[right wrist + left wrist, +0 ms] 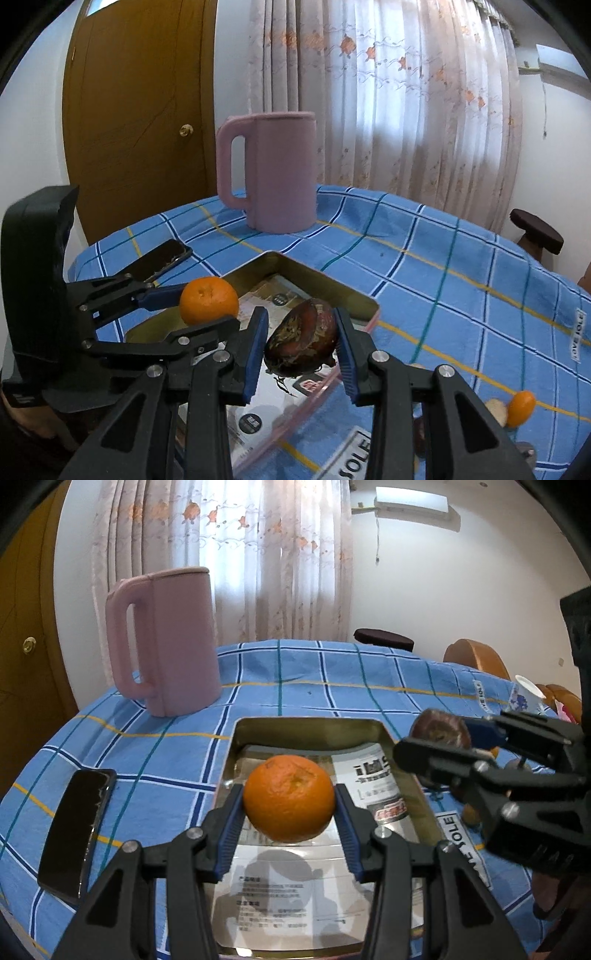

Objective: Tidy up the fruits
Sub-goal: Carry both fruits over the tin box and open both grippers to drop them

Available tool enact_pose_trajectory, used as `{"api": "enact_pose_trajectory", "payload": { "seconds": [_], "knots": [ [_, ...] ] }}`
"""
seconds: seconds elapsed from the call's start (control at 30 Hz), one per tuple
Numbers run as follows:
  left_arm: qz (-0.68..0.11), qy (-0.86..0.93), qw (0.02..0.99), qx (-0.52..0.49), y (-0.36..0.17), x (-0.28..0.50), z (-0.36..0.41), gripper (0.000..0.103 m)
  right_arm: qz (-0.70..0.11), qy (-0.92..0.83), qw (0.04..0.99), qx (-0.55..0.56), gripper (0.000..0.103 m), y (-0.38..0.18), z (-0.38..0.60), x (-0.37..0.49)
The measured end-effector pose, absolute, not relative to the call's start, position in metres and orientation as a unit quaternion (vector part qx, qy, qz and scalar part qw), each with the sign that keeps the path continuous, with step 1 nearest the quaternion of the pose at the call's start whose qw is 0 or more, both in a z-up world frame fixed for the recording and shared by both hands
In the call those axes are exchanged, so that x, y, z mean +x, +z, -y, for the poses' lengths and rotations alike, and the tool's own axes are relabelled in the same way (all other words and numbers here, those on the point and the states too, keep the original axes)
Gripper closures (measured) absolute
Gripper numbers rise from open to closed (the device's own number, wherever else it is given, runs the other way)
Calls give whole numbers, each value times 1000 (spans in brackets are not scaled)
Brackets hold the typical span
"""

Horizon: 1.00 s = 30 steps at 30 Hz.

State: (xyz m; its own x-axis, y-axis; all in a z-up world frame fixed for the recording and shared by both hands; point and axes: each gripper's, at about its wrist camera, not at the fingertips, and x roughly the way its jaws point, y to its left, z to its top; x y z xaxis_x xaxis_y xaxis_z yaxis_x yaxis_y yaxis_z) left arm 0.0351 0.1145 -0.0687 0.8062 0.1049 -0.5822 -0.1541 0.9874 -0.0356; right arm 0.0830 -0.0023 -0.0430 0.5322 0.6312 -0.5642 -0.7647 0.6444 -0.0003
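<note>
On your far left a black phone (75, 834) lies on the blue checked tablecloth (295, 672). Your left gripper (289, 805) clamps an orange (289, 798) above the shiny metal tray (306, 723). Your right gripper (301, 339) pinches a dark reddish-brown fruit (302, 338) over the tray's right edge.

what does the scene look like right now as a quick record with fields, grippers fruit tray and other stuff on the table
left gripper: shut on the orange, held over the tray
right gripper: shut on a dark reddish-brown fruit, above the tray's near edge
tray: shallow metal tin, printed paper inside, no fruit resting in it
loose fruit: small orange fruit on the cloth, right of the tray
pink jug: upright, behind the tray
phone: flat on the cloth, left of the tray
surface: blue checked tablecloth
</note>
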Motion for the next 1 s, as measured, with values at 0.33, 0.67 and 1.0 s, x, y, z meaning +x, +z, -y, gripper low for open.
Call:
{"api": "enact_pose_trajectory", "payload": {
  "seconds": [0.33,0.67,1.0],
  "knots": [
    [-315,74,946,-34,-75,39,-121,54,-289,404,857,-138,65,-64,-11,88],
    [-324,82,942,-30,-82,43,-125,54,-300,404,850,-155,65,-75,-19,89],
    [-321,87,943,-30,-80,40,-126,53,-305,411,846,-149,64,-78,-18,89]
  ]
}}
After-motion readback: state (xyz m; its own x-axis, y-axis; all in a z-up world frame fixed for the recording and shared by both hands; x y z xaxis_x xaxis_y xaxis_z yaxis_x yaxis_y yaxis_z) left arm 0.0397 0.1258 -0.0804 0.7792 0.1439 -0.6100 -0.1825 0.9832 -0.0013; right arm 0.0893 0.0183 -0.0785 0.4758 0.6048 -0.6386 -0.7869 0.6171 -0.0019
